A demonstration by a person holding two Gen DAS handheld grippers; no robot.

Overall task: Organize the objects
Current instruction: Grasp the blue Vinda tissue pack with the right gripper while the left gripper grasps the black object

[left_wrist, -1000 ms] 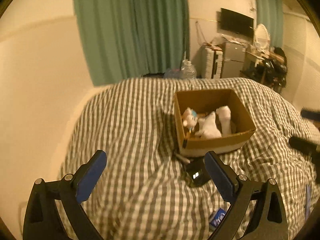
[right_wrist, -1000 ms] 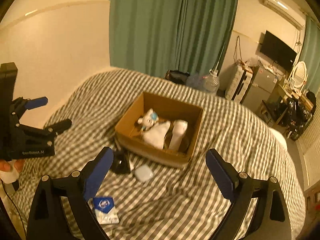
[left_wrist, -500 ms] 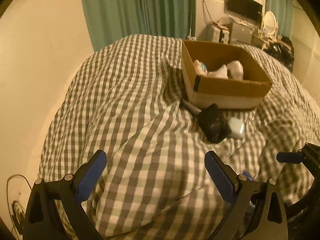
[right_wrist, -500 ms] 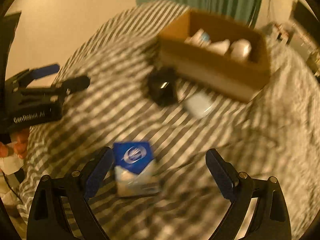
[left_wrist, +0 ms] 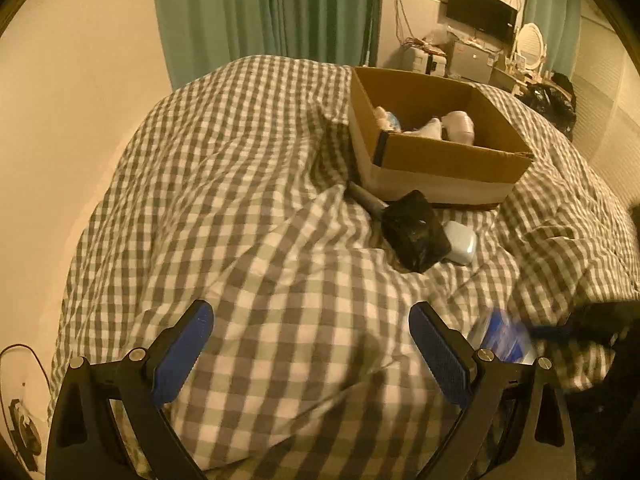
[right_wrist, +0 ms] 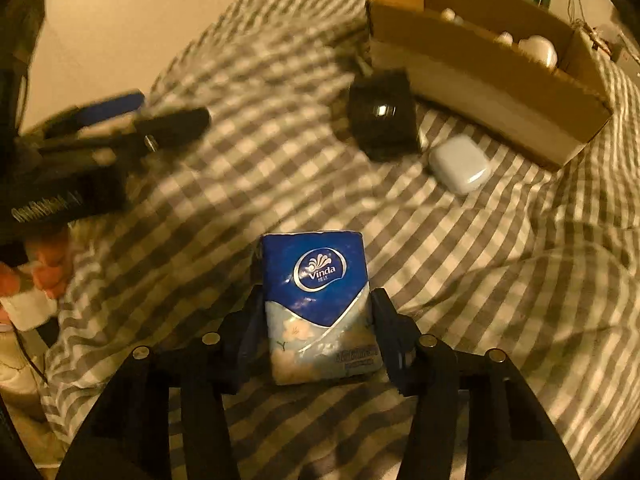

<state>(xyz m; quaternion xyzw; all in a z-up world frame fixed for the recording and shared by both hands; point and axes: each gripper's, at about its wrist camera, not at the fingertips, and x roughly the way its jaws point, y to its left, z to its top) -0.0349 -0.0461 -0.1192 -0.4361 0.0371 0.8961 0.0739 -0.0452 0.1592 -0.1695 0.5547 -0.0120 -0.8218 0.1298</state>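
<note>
A blue Vinda tissue pack [right_wrist: 320, 304] lies on the checked bedspread, and my right gripper [right_wrist: 318, 312] is shut on its sides. The pack shows blurred in the left wrist view [left_wrist: 502, 338]. A black object [right_wrist: 382, 122] and a pale blue case [right_wrist: 460, 164] lie in front of a cardboard box [right_wrist: 492, 88] that holds white items. In the left wrist view the box [left_wrist: 440, 156], the black object [left_wrist: 416, 232] and the case [left_wrist: 462, 242] are ahead. My left gripper [left_wrist: 312, 352] is open and empty above the bedspread.
The bed is covered by a rumpled green-checked cover [left_wrist: 248, 184] next to a cream wall [left_wrist: 60, 120]. Green curtains [left_wrist: 264, 12] hang behind. A TV [left_wrist: 480, 10] and cluttered furniture stand at the back right. My left gripper also shows at the left in the right wrist view [right_wrist: 80, 148].
My right gripper dropped to the tissue pack and shut on it. My left gripper tilted down and moved slightly; it stays open.
</note>
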